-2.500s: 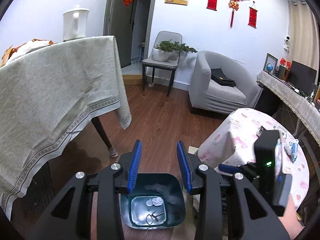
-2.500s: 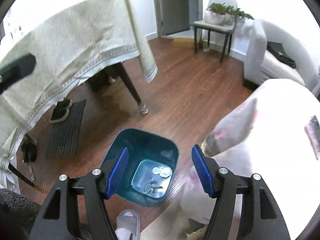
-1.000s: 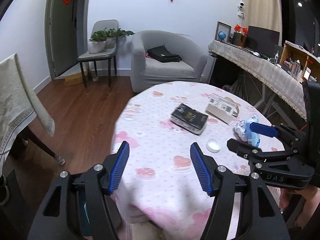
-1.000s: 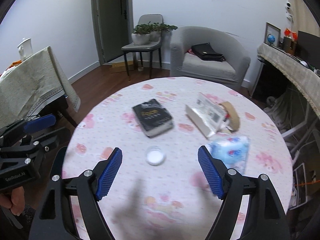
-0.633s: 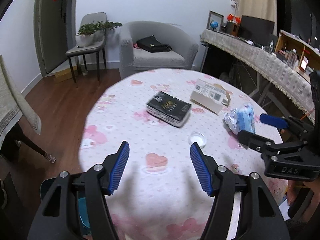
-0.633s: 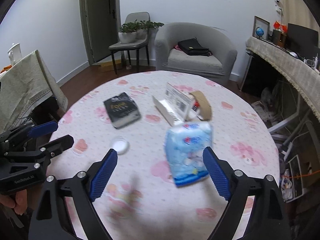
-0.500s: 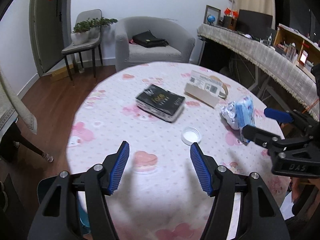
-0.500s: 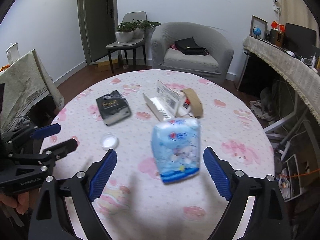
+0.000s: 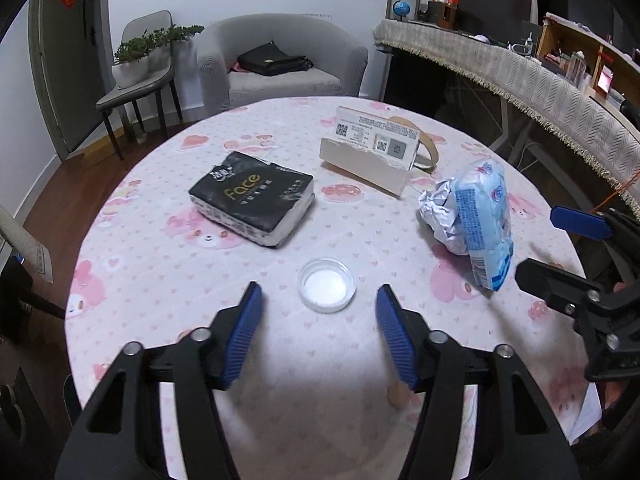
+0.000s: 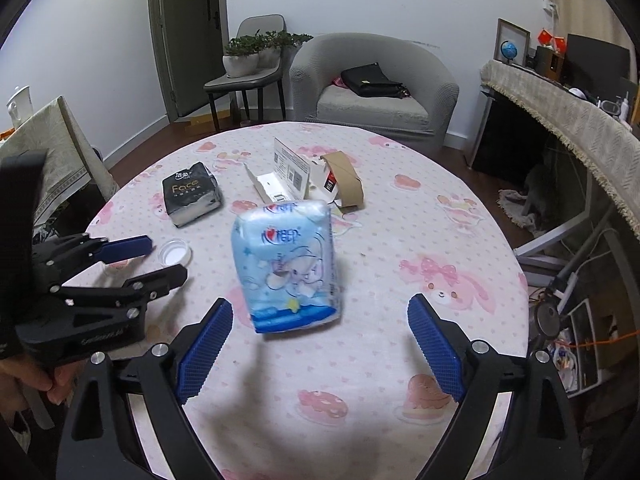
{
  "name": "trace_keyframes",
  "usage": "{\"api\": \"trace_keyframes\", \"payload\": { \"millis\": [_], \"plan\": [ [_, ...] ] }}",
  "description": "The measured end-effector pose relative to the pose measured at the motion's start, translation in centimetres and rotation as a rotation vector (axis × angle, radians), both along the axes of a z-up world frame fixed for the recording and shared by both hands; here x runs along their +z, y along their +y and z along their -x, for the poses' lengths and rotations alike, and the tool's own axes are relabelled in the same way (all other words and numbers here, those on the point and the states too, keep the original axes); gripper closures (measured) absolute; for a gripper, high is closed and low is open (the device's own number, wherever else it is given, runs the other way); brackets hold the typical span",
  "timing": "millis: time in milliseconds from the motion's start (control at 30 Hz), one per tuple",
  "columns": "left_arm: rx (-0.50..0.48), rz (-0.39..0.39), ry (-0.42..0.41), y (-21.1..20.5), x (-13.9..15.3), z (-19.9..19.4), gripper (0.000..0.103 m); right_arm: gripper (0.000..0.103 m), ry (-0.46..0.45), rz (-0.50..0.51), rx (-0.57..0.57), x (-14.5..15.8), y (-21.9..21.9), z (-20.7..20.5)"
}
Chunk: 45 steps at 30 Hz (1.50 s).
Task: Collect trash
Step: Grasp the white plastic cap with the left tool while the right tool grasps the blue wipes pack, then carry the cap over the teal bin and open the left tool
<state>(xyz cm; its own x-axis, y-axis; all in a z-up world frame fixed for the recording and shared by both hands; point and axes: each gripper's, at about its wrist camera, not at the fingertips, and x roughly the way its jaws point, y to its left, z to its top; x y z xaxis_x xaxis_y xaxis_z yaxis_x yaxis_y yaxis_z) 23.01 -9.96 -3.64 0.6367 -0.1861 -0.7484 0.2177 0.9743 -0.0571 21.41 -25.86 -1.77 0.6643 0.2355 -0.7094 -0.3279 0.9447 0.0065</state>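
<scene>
Round table (image 9: 168, 280) with a pink cartoon-print cloth; its near and left edges curve off to wood floor, and bare cloth lies between the items and around both claws. Left claw (image 9: 318, 336) hangs over the near part of the table, jaws spread wide, nothing held. A small white lid (image 9: 327, 290) lies flat on the cloth just ahead of it, lined up with the gap between the blue pads (image 9: 244, 332) and touching neither. Right claw (image 10: 320, 348) is also wide apart and empty, low over the right side of the table. A blue tissue pack (image 10: 287, 267) sits just ahead of its gap, slightly toward the left pad, tilted up off the cloth with its printed face toward the camera. In the left view a crumpled silver wrapper (image 9: 440, 216) shows pressed against the pack's left side. Farther back is a black tissue pack (image 9: 252, 198) with "Face" in gold lettering, well apart from the lid. Behind it is an opened white carton (image 9: 372, 152) with a label carrying QR codes, the text too small to read, and a brown tape roll (image 10: 345, 184) touching the carton. The blue pack has red Chinese characters, not legible.
</scene>
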Motion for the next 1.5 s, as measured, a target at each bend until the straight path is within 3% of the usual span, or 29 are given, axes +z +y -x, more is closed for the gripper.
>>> {"api": "trace_keyframes", "payload": {
  "millis": [200, 300, 533, 900, 1133, 1200, 1500],
  "plan": [
    [0.006, -0.018, 0.0, -0.3, 0.1, -0.7, 0.059, 0.013, 0.008, -0.026, 0.067, -0.3, -0.2, -0.2],
    [0.006, -0.037, -0.006, -0.5, 0.1, -0.9, 0.07, 0.012, 0.015, -0.026, 0.094, -0.5, 0.1, -0.2],
    [0.009, -0.022, -0.006, -0.4, 0.2, -1.1, 0.071, 0.012, 0.03, 0.01, 0.131, -1.3, 1.5, -0.6],
    [0.019, 0.037, -0.003, 0.7, 0.5, -0.8, 0.071, 0.012, 0.052, -0.018, 0.115, -2.0, 0.8, -2.3],
    [0.019, 0.043, -0.005, 1.3, 0.7, -0.4, 0.071, 0.032, 0.069, -0.022, 0.137, -2.2, 1.5, -2.6],
    [0.015, 0.044, -0.007, 1.4, 0.8, -0.2, 0.071, 0.051, 0.082, -0.016, 0.131, -2.3, 1.7, -2.7],
    [0.038, 0.055, -0.031, 3.3, 1.8, 0.7, 0.071, 0.052, 0.038, -0.06, 0.125, 0.1, 2.5, -1.9]
  ]
}}
